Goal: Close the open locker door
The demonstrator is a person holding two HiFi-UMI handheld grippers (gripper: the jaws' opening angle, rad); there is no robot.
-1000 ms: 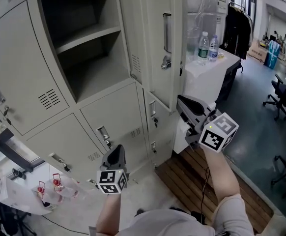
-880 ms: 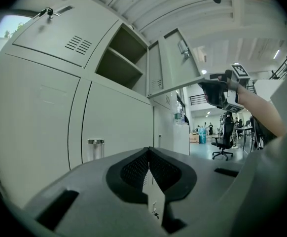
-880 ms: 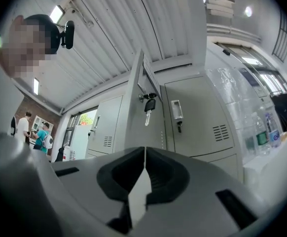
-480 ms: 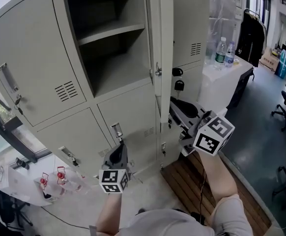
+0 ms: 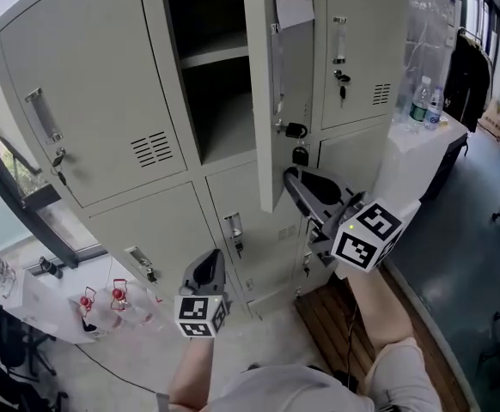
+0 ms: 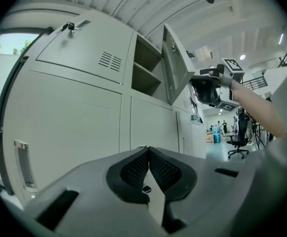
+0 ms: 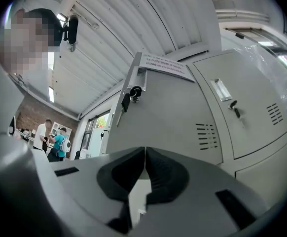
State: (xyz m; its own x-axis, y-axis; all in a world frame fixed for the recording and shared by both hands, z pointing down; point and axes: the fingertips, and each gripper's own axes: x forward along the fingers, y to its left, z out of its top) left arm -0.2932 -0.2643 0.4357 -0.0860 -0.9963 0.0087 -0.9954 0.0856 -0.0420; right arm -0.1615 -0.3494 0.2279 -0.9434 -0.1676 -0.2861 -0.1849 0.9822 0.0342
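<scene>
Since the door (image 5: 263,101) stands ajar at the locker's upper middle, it should swing stiff yet light; push its free edge. Right gripper (image 5: 291,178) just below it and left gripper (image 5: 205,269) are both closed, empty.

Grey locker door (image 5: 269,93), apparently half-open.

you're in a grey short-sleeved shirt (image 5: 301,390). your left gripper (image 5: 208,263) and right gripper (image 5: 289,178) are grey with black mesh pads (image 6: 133,169), each with a white black-marker cube (image 5: 201,315). a thin black cable (image 5: 350,316) hangs below the right cube (image 5: 368,234).
</scene>
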